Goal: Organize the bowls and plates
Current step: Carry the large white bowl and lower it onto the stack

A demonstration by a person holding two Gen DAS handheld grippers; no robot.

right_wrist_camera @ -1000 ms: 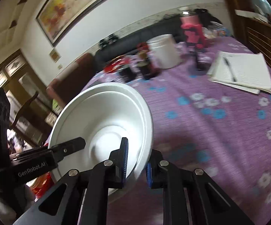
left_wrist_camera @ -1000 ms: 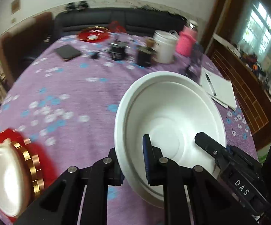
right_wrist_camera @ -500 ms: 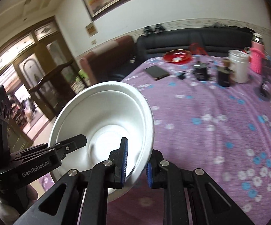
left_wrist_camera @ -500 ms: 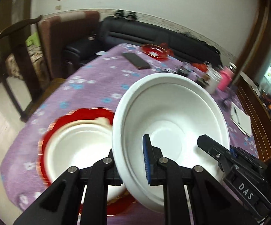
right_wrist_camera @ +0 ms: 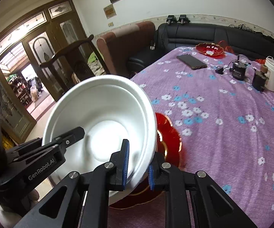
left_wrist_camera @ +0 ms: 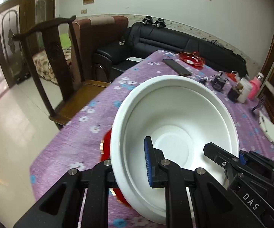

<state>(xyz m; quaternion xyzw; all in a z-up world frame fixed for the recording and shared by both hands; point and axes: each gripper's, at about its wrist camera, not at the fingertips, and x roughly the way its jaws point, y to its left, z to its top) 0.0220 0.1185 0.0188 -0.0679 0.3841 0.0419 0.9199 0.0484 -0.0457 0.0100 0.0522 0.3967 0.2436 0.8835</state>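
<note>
Left wrist view: close behind its jaws, facing along the desk [left_wrist_camera: 102, 112] toward the far sofa [left_wrist_camera: 175, 39]. Right wrist view: equally close, same heading. Shared: white bowl [left_wrist_camera: 175, 133] [right_wrist_camera: 102, 114], far desk edge, sofa [right_wrist_camera: 212, 34].

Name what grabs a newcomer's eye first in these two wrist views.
The large white bowl fills the centre of both views, tilted and pinched at opposite rims by the left gripper and right gripper. Just under it, a red gold-edged plate peeks out on the purple flowered tablecloth. Clutter lines the far end of the table.
</note>
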